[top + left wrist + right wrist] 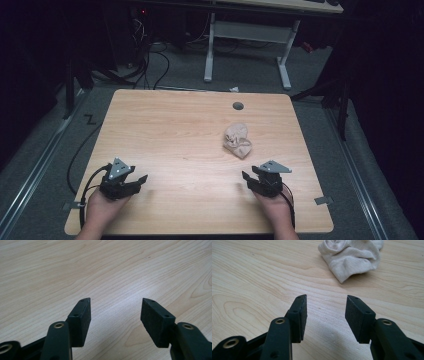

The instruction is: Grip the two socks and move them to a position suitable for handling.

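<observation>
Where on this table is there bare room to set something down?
Bare wood spans the table from the left gripper to the far left edge, and lies between the grippers. The crumpled cloth crowds the patch beyond the right gripper.

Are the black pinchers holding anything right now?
No, nothing is held. The left gripper and the right gripper are both open above the table. The crumpled sock lies apart, untouched.

No text, label, brand, number or sign can be read anywhere in the three views.
</observation>
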Demonstrator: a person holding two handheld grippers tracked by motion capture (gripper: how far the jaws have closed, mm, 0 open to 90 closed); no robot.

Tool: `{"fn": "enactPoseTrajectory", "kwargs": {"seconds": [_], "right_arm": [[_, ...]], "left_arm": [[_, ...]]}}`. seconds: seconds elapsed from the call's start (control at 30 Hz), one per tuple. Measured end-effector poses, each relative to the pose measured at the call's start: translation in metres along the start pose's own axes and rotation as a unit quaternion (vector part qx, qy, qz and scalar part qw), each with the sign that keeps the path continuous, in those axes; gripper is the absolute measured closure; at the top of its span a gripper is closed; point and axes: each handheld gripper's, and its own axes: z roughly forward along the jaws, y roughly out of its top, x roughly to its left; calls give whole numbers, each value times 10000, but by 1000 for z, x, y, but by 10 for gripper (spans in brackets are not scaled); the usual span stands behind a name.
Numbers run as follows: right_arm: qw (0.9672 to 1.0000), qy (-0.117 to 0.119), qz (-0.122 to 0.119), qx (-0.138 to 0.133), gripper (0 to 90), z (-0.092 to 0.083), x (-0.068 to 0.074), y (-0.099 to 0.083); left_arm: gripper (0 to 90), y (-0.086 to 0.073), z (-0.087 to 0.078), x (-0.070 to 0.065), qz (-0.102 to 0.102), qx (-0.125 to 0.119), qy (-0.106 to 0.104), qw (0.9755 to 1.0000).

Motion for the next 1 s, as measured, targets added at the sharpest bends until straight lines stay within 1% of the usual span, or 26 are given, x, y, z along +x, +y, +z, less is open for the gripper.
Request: {"fn": "enactPoseTrajectory", "kwargs": {"seconds": [0.1,0.2,0.23,0.3,0.37,0.57,0.63,0.73,0.83,0.9,0.93,1.0], "right_arm": [[10000,28,16,6,529,0,0,-2],[9999,85,51,36,532,-3,-3,-6],[9999,79,58,24,532,-4,-3,-6],[9999,101,112,-9,534,-7,-5,-7],[9998,75,172,-33,536,-8,-5,-7],[9997,119,208,-38,548,-3,-5,-4],[9996,184,229,-13,555,-1,-5,-3],[9996,213,203,-33,562,-3,-5,-2],[9996,237,170,-15,583,-5,-6,-1],[9997,233,99,-10,582,-6,-6,-1],[9997,220,88,-13,567,-5,-6,-2],[9997,222,119,-18,544,-4,-6,-2]], "left_arm": [[441,1,1,0,-13,24,-53,10000],[448,3,6,-4,121,100,-40,9999],[450,3,7,-5,158,104,-15,9998],[452,3,8,-7,217,139,-28,9997],[452,2,8,-8,266,166,-23,9995],[450,-1,6,-5,222,212,-61,9995],[449,-2,5,-4,219,216,-54,9995],[447,-1,5,-4,192,181,-54,9996],[447,-1,7,-5,218,185,-61,9996],[447,-1,7,-6,259,228,-72,9994],[446,-1,7,-6,287,232,-68,9993],[446,-1,6,-6,282,206,-73,9994]]}}
